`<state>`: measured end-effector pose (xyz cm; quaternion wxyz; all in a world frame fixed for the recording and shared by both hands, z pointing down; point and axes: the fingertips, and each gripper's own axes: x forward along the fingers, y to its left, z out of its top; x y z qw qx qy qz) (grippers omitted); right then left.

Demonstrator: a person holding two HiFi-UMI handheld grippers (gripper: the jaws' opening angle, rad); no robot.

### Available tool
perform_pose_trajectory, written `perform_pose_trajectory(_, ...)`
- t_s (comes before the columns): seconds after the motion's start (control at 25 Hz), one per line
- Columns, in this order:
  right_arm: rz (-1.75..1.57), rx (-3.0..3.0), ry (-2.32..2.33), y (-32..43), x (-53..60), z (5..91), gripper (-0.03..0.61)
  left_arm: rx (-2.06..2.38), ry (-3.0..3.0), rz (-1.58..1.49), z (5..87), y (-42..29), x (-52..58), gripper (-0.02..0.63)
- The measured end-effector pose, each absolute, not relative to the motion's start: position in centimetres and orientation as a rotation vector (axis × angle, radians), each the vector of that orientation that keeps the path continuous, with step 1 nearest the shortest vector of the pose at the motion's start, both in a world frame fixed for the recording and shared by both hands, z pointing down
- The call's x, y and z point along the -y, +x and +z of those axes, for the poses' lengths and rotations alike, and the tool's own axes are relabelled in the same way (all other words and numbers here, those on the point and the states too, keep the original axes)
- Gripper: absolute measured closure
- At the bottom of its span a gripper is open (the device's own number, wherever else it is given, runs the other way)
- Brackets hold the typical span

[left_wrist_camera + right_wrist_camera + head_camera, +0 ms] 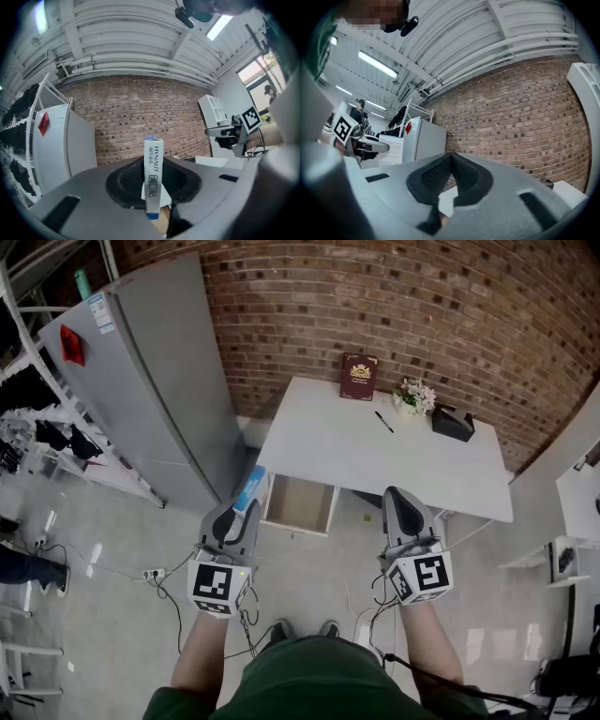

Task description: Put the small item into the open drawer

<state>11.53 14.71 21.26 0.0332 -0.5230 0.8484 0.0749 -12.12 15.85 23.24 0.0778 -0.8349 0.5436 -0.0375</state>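
White-blue box [153, 174]; white table [328, 446]; red brick wall [394, 296]; grey fridge [159, 362]

- The left gripper [242, 510] is held out in front of the person's body, pointing forward, with the left marker cube [220, 585] at its rear, nearest the person.
- Its jaws are clamped on a small box [153, 174]. The box stands upright between the pads with its narrow face towards the gripper's camera.
- The right gripper [401, 495] is held about level with the left one and well apart from it, pointing the same way. The right marker cube [422, 577] is at its rear.
- Its jaws are closed together with nothing between them, and the dark pads [433, 176] meet at their tips.
- The bare left forearm [202, 652] and right forearm [436, 645] reach forward from the torso, roughly parallel.
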Motion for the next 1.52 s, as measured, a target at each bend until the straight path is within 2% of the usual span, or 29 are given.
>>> perform_pose_trajectory(0.76, 0.183, -2.619, -1.439, 16.4, -14.6, 21.9, 0.577, -1.757, -2.426, -0.089, 21.9, -8.5, -16.6, 0.545)
perform_pose_trajectory(1.12, 0.081, -2.625, -1.440, 16.9, -13.1, 23.8, 0.577, -1.806, -2.418, -0.143, 23.2, -9.0, -15.5, 0.545)
perform_pose_trajectory(1.52, 0.027, -2.650, -1.518, 14.5, -8.4, 26.4, 0.577, -1.817, -2.485, -0.162, 27.1, -12.3, -9.3, 0.545)
